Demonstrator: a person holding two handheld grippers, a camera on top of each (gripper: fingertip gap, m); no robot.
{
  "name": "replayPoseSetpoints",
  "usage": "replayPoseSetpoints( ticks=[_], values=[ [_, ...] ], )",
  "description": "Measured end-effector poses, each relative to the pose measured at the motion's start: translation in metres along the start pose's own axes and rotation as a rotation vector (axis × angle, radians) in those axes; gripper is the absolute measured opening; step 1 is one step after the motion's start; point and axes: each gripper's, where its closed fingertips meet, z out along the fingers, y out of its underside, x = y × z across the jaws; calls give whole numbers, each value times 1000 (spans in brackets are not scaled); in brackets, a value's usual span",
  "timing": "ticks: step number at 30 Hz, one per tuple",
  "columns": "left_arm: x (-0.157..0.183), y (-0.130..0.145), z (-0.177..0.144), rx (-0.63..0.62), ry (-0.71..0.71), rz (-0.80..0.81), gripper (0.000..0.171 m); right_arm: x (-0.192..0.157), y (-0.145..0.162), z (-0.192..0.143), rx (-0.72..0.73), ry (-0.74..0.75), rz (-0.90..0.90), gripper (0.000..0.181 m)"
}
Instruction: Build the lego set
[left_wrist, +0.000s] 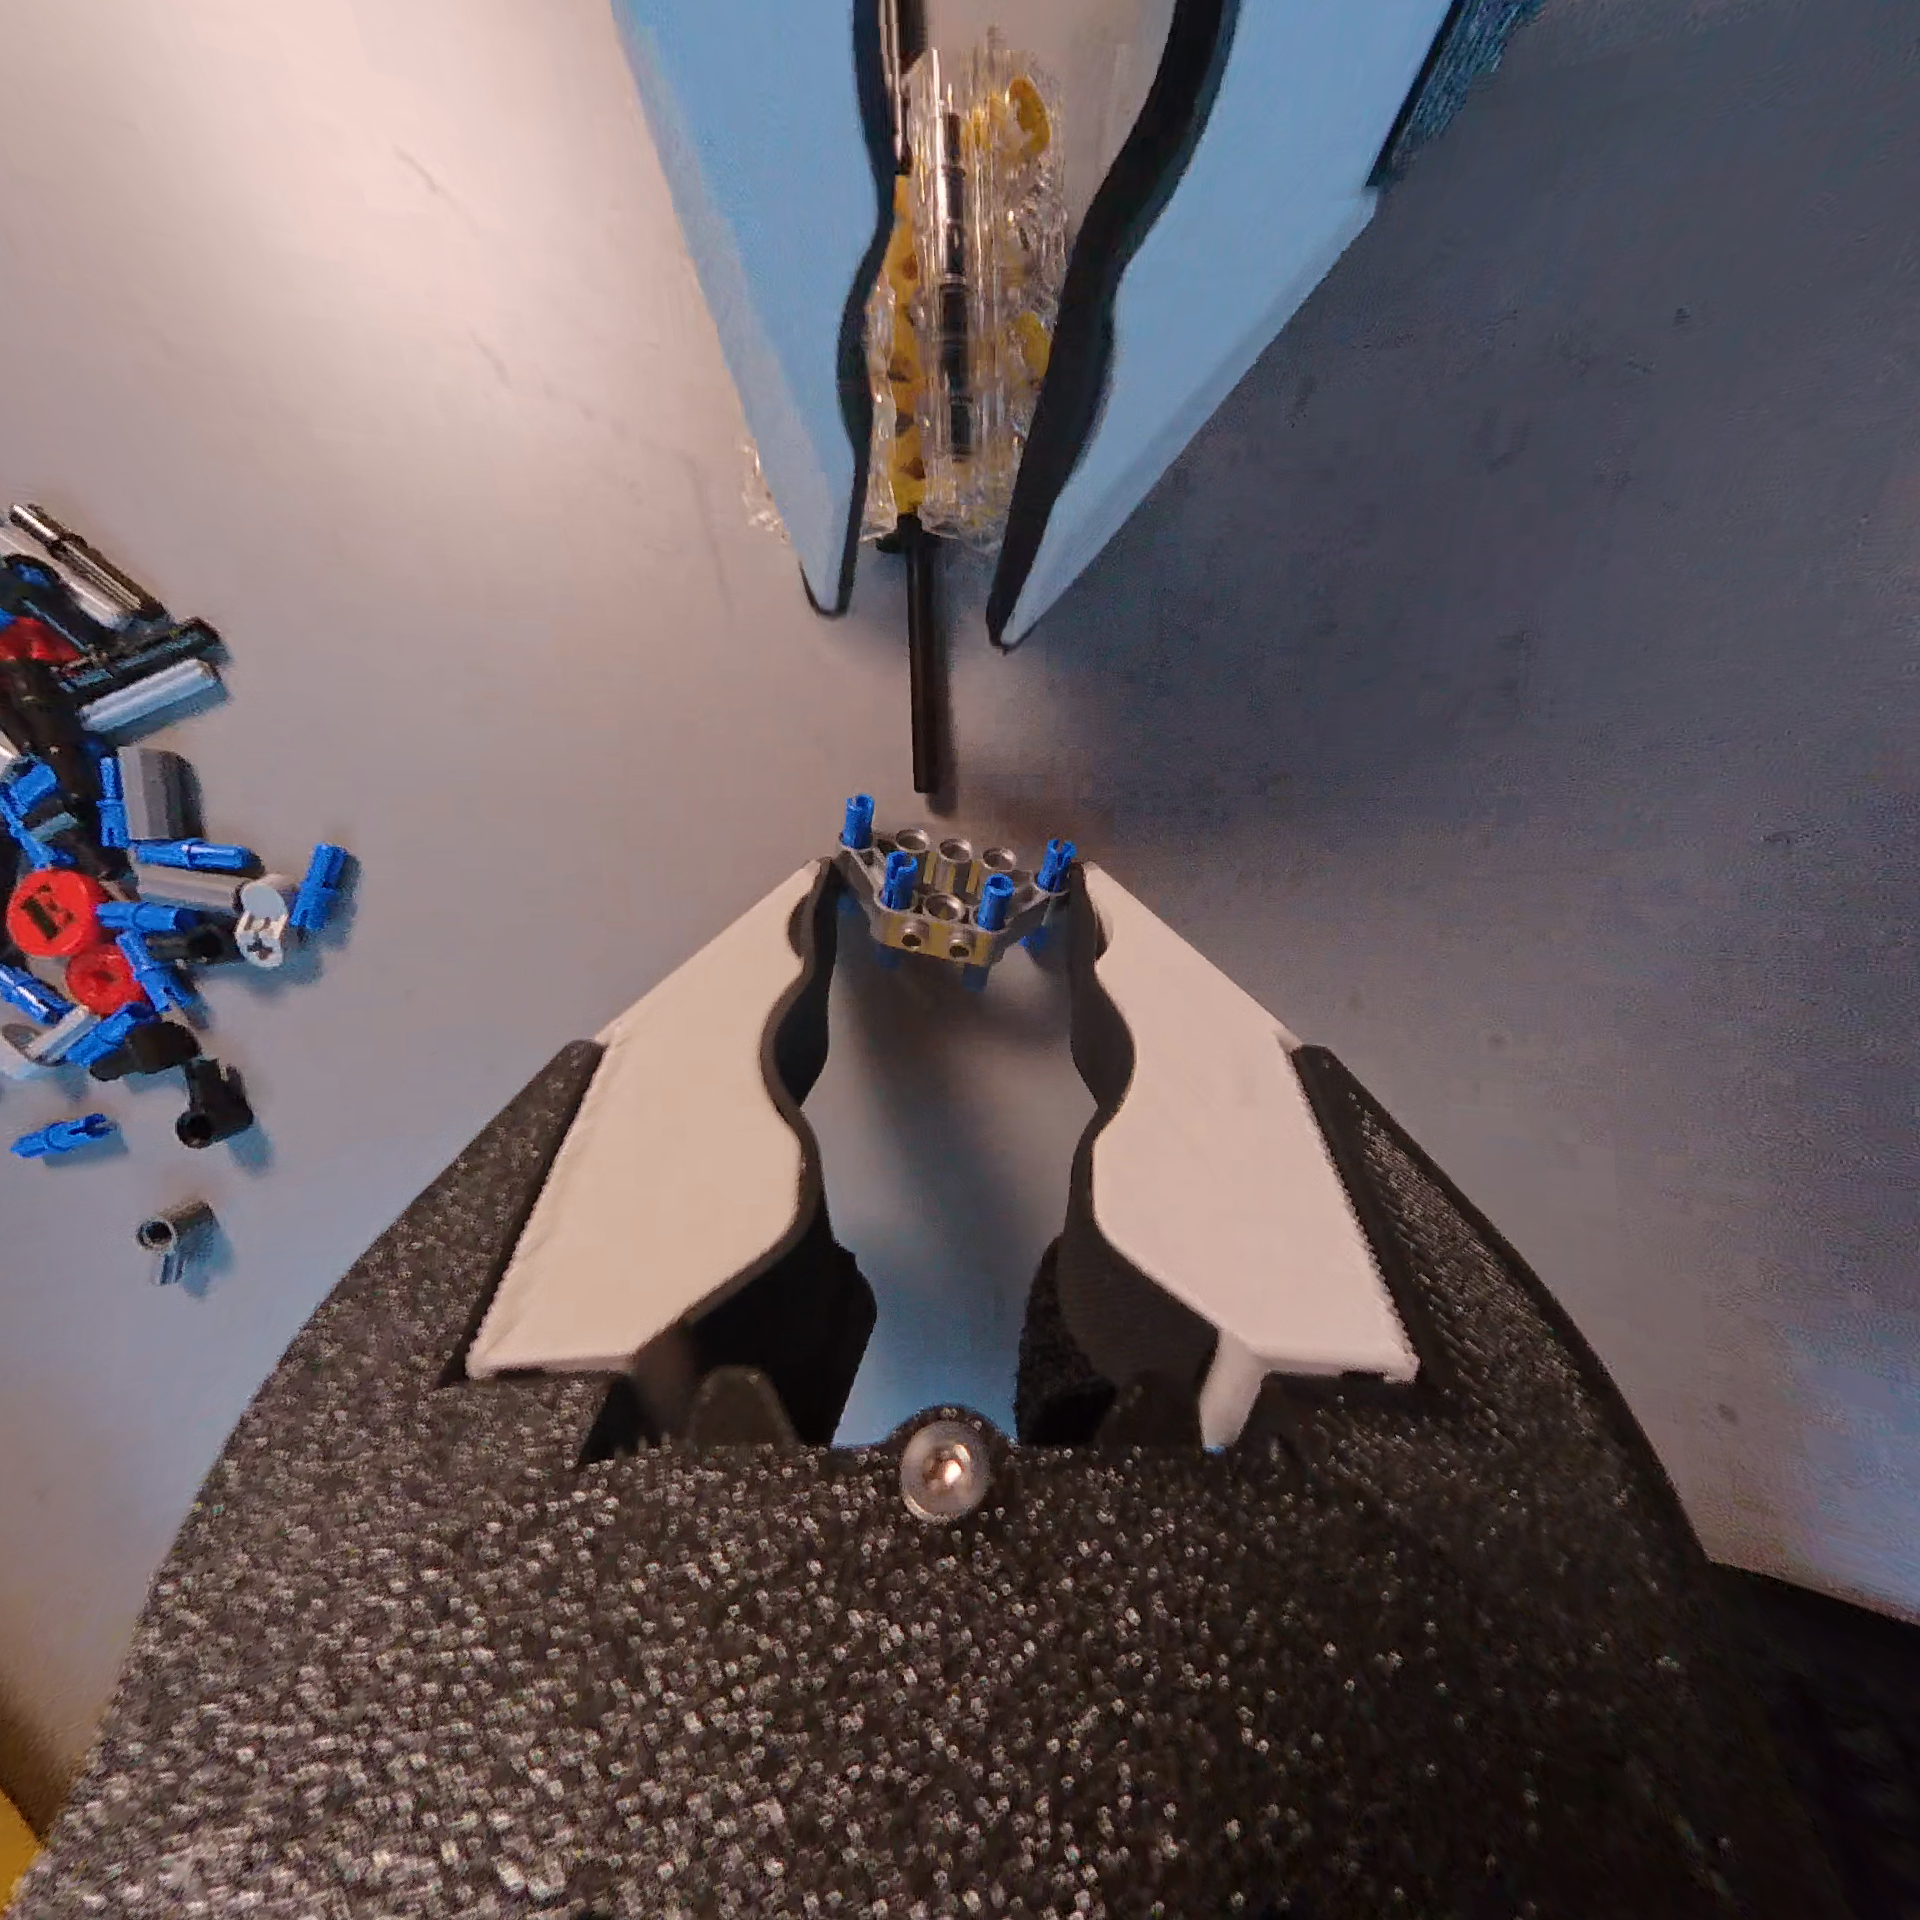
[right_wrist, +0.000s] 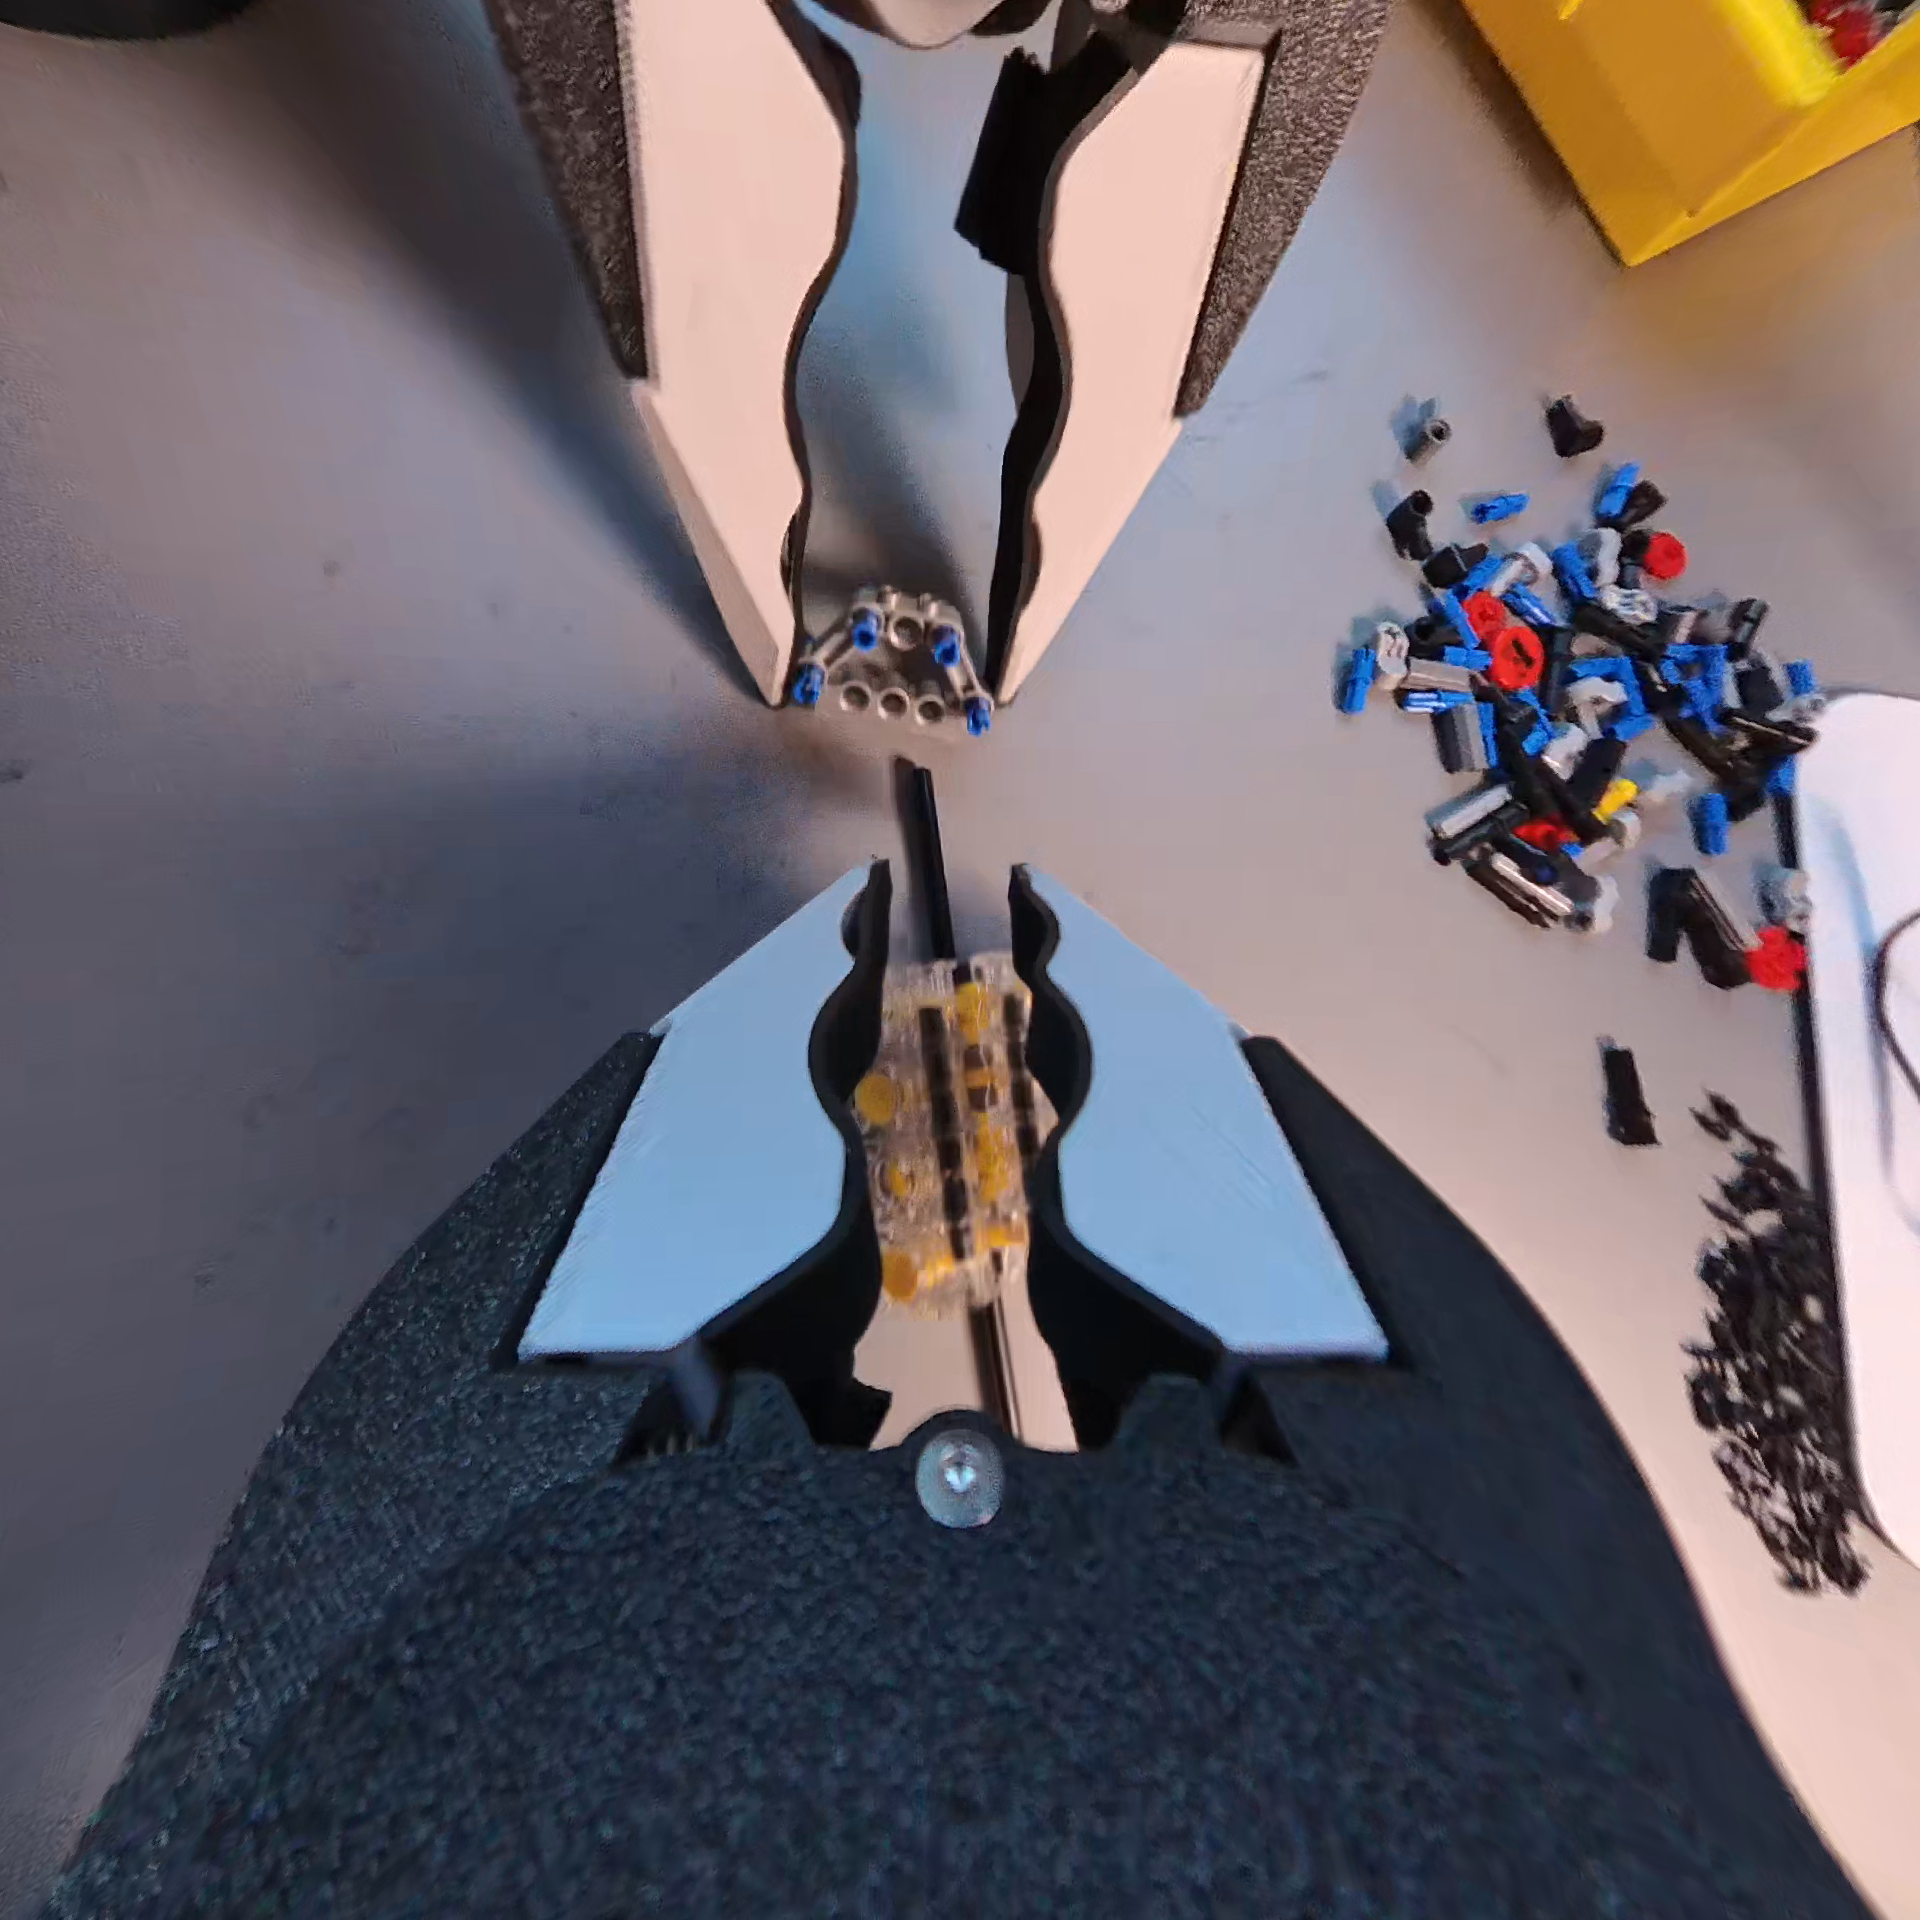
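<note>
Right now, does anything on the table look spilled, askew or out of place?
Only loose clutter: a heap of small blue, black and red parts lies scattered, with a spill of tiny black pieces beside a white object. The grey plate and clear block sit squarely in their tongs.

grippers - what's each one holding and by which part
The left gripper pinches a grey pin-studded plate by its two side edges at the fingertips. The right gripper clamps a clear housing with yellow gears by its flat sides; its black axle sticks out ahead.
</note>
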Motion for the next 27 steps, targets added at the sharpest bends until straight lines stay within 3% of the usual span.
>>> replayPoseSetpoints(
  ticks=[7,12,17,27],
  values=[
    [0,-6,3,78,-13,-29,43,2,-7,7,14,-83,6,20],
    [2,-7,4,86,-20,-10,43,1,-19,8,70,-27,-14,13],
    [4,-9,5,69,-33,16,43,4,-16,20,24,-8,-46,1],
    [2,-9,2,111,-56,19,37,2,-15,25,-23,-19,-126,0]
  ],
)
